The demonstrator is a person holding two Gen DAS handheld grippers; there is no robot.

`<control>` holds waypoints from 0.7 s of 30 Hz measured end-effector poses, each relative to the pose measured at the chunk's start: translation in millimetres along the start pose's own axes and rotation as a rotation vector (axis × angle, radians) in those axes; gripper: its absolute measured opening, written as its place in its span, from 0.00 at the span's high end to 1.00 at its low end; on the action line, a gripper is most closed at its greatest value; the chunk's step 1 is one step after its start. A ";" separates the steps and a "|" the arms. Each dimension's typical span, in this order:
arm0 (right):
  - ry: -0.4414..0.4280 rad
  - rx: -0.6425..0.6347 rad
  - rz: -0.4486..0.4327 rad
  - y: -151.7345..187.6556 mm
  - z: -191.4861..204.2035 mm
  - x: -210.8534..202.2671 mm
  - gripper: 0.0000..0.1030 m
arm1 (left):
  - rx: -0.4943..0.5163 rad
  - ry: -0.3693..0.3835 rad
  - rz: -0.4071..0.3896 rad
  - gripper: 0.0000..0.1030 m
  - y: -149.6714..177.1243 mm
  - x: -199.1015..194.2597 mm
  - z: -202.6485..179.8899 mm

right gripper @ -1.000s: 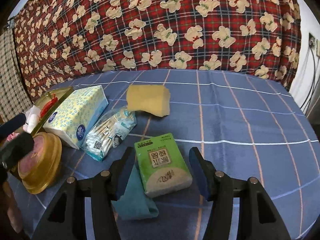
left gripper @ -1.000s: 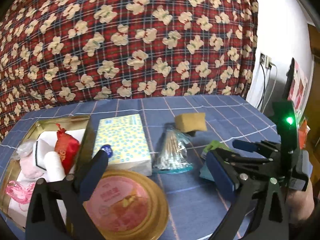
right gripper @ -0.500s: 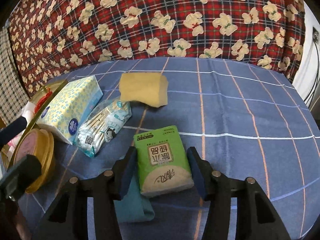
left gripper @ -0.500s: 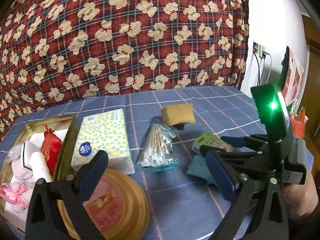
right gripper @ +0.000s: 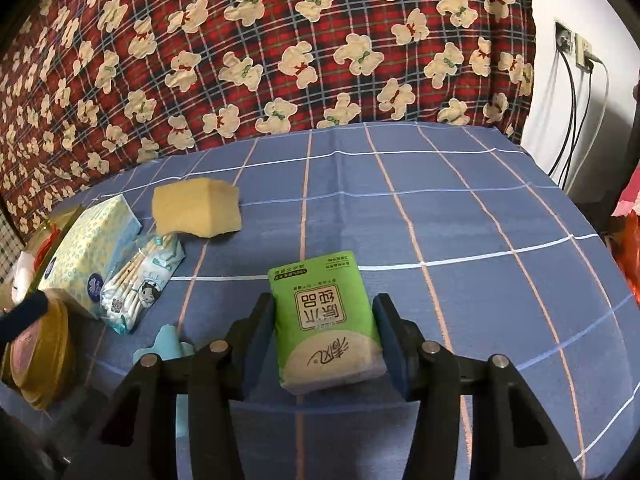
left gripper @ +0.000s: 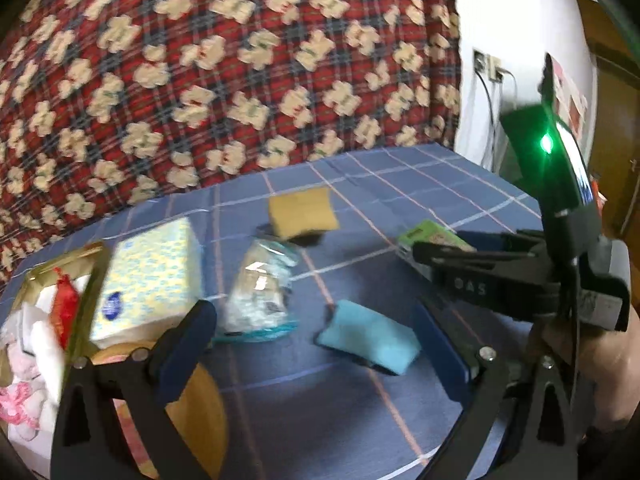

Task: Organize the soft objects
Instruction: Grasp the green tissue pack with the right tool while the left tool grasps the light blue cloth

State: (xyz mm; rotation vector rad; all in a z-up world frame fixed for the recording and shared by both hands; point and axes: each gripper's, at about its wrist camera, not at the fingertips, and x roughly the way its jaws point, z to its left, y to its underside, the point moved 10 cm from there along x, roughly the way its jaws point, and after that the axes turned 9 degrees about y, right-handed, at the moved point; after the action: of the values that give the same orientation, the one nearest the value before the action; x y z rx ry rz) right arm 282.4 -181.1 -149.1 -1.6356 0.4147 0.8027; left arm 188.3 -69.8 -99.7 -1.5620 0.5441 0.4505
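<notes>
A green tissue pack (right gripper: 326, 320) sits between the fingers of my right gripper (right gripper: 324, 312), which is shut on it and holds it just off the blue checked cloth. In the left wrist view the same pack (left gripper: 428, 234) shows at the right, raised in the right gripper (left gripper: 436, 242). A teal folded cloth (left gripper: 368, 340) lies bare on the table, in line with my open left gripper (left gripper: 314, 316), which has nothing between its fingers. In the right wrist view only a corner of the teal cloth (right gripper: 166, 344) shows, beside the left finger.
A yellow sponge (right gripper: 196, 212), a bag of cotton swabs (right gripper: 140, 280) and a patterned tissue box (right gripper: 88, 252) lie to the left. A gold tin (left gripper: 60, 264) holds a red pouch (left gripper: 66, 304) and pink and white soft things. A round gold lid (left gripper: 196, 412) lies near the left finger.
My right gripper closed on the green pack and lifted it off the teal cloth, now uncovered. My left gripper swung right, from over the round lid towards the teal cloth.
</notes>
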 end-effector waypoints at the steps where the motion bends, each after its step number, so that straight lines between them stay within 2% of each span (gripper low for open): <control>1: 0.001 0.001 0.001 -0.2 -0.4 0.2 0.49 | 0.007 0.016 0.015 0.04 0.8 4.9 -5.9; 5: -0.005 0.028 0.023 1.3 -5.1 5.0 0.49 | 0.026 0.057 0.075 0.08 5.9 20.9 -18.4; 8: -0.007 0.046 0.028 1.9 -8.4 5.4 0.49 | 0.010 0.093 0.125 0.17 11.2 31.7 -22.5; 12: 0.006 0.037 0.023 1.5 -7.7 4.4 0.49 | -0.007 0.146 0.179 0.23 16.1 40.4 -30.6; 14: 0.009 0.034 0.026 1.8 -7.5 4.9 0.49 | -0.010 0.150 0.193 0.23 17.6 44.6 -33.1; 16: 0.011 0.031 0.029 1.8 -7.3 5.6 0.49 | 0.000 0.149 0.203 0.32 18.5 49.2 -34.7; 17: 0.011 0.028 0.030 1.8 -6.7 5.8 0.49 | -0.003 0.153 0.212 0.42 19.1 51.5 -35.3; 21: 0.014 0.016 0.041 2.4 -4.9 7.7 0.49 | -0.021 0.193 0.251 0.66 23.1 59.2 -37.4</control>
State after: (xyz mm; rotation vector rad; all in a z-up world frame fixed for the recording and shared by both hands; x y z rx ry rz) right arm 287.5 -185.1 -155.9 -1.6230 0.4650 0.8167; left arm 220.8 -112.0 -150.7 -1.5726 0.8931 0.4991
